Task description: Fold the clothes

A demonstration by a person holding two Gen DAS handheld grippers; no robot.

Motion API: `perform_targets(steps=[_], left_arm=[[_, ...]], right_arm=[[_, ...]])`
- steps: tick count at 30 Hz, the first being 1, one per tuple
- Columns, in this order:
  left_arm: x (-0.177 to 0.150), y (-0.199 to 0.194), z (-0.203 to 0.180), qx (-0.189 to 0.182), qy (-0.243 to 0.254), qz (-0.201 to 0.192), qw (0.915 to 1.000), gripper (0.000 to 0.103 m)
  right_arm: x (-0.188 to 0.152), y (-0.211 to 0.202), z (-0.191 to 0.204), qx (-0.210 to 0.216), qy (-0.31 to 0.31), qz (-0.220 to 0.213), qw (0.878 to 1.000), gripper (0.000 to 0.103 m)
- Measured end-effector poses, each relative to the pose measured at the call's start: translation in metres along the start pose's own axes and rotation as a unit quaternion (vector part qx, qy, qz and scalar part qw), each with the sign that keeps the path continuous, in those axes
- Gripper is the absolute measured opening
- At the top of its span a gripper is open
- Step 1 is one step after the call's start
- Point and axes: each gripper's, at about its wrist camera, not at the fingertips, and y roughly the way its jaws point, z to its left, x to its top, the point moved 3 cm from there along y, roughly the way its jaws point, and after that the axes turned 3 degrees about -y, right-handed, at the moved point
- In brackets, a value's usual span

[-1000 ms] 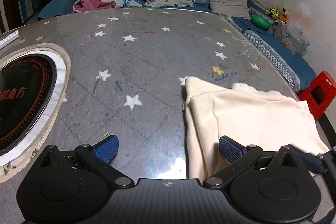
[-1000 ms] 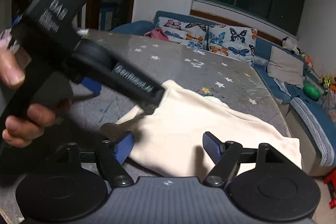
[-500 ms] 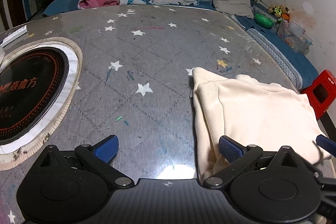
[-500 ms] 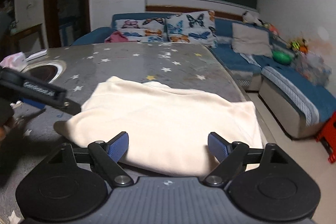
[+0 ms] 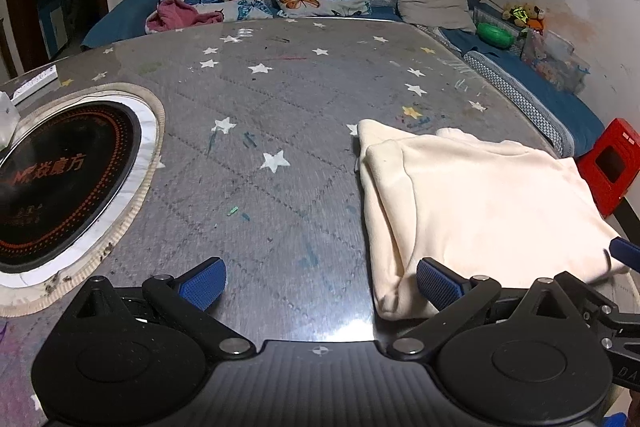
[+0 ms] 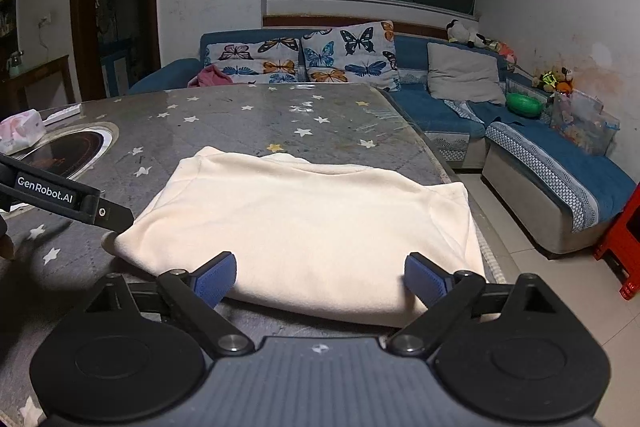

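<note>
Your right gripper (image 6: 318, 277) had its jaws wide and opening, with the near edge of the folded garment (image 6: 312, 223) lying between the blue pads (image 6: 214, 281) but not pinched; the pads stood clear of the cloth on both sides. Your left gripper (image 5: 318, 283) also stood wide open and held nothing: its left pad (image 5: 202, 283) was over bare table (image 5: 260, 107), and its right pad (image 5: 438, 285) sat just over the garment's near left corner without closing on it.

The cream garment (image 5: 480, 203) lay folded flat in a rough rectangle at the table's near right, close to the right edge, with a folded-over layer showing along its left side. From the right wrist view, the left gripper's black body (image 6: 60, 197) reached in from the left, its tip just beside the garment's near left corner.

The cooktop (image 5: 60, 183) was set into the table at the left, well apart from the garment. A sofa (image 6: 440, 107) with butterfly cushions (image 6: 348, 57) ran along the far side, and a red stool (image 5: 612, 167) stood off the table's right edge.
</note>
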Motion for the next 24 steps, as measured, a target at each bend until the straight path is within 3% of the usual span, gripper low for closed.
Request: perform_targets(steps=[24], left_arm=[[-0.034,-0.039,-0.004,0.005,0.039,-0.022,0.9990,0.103]], right_arm=[[-0.011,-0.034,0.023,-0.002,0.003,-0.009,1.000,0.103]])
